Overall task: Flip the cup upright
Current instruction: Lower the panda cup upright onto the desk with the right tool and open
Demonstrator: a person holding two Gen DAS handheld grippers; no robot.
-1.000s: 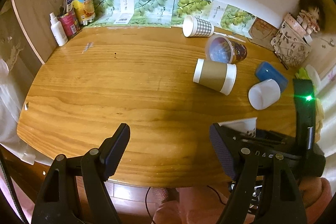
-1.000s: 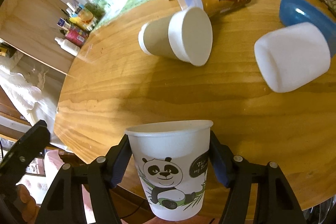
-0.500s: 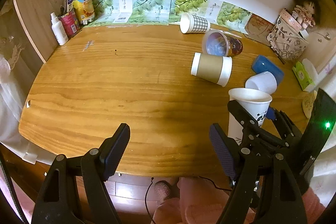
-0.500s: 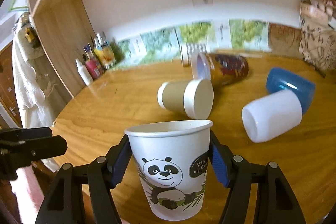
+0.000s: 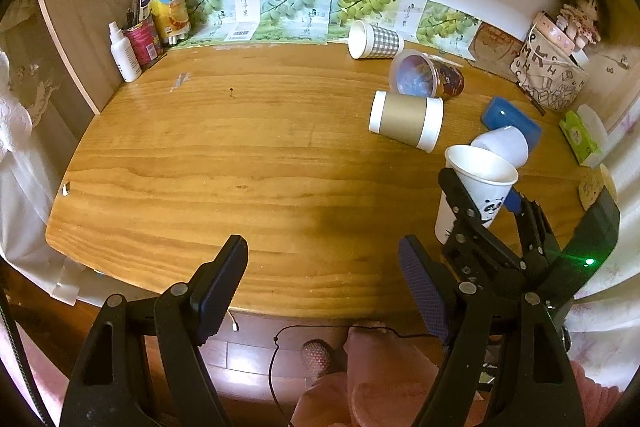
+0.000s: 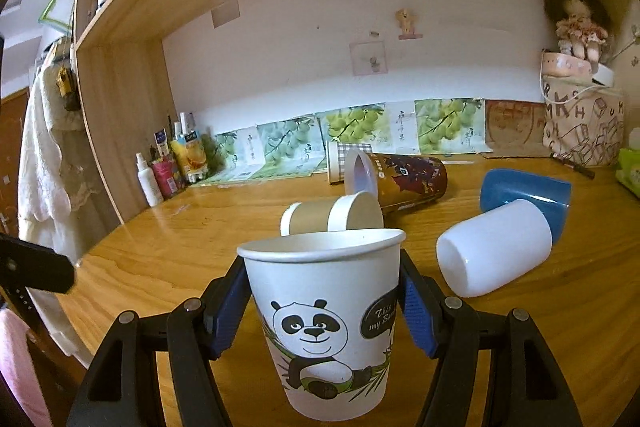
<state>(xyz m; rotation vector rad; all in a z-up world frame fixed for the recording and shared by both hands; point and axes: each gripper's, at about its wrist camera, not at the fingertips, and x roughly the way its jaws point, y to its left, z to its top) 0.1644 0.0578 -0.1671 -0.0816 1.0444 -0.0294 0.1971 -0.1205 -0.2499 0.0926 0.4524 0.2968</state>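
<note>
Right gripper (image 6: 322, 301) pinching panda cup (image 6: 324, 323) mouth-up, low over table (image 5: 240, 155) front edge. Left gripper (image 5: 320, 283) spread, idle. Risk: uneven release tips it; squeeze dents the paper.

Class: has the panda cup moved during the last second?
Yes. The panda cup, held by the right gripper, has risen upright beside the lying white cup.

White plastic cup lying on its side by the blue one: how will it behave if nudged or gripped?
The white plastic cup lies on its round side on the wooden table, so a nudge would probably roll it, curving since it tapers. Its glossy surface may slip in the pads. It looks light and fairly rigid. It appears to rest against the blue plastic cup, which may block rolling backward.
</note>
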